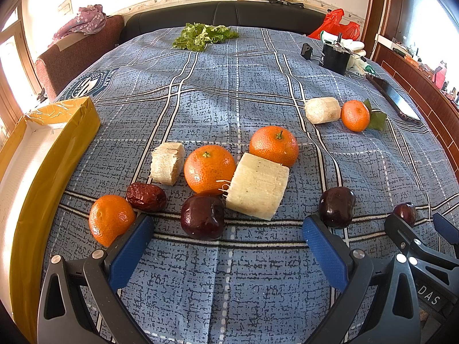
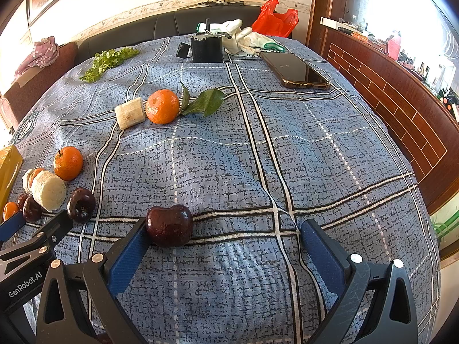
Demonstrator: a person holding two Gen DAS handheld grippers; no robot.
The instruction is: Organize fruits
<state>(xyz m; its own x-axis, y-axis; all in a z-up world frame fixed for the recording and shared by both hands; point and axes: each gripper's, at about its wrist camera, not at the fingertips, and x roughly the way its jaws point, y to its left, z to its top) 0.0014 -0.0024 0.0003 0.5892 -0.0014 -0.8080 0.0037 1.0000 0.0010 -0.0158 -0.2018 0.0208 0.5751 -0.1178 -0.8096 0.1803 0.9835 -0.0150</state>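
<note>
Hovering low over the blue plaid cloth [image 1: 229, 91], the left claw [image 1: 228, 229] stood wide with nothing between its blue pads, a dark cherry [image 1: 202, 217] lying just ahead in the gap and a second cherry [image 1: 336, 207] just beyond its right finger. The right claw [image 2: 223, 235] was likewise spread wide and empty, a third cherry [image 2: 169, 225] touching or nearly touching the inner face of its left finger. Further out from the left claw lay a mandarin [image 1: 110, 223] beside a wrinkled red jujube [image 1: 145, 196], then two more mandarins [image 1: 209, 169] flanking a large peeled sugarcane chunk [image 1: 256, 188], and a smaller cane piece [image 1: 167, 162] to their left. Well apart, toward the far right, another cane piece [image 1: 321, 110] touched a leafy mandarin [image 1: 355, 115]. At the left edge sat the yellow cardboard tray [image 1: 43, 154], whose visible interior looked bare. Judging from this, the sorting had barely begun: every fruit in view lay loose on the cloth, and all of it remained to be gathered. A phone [image 2: 295, 70] and lettuce [image 1: 203, 35] lay beyond.
</note>
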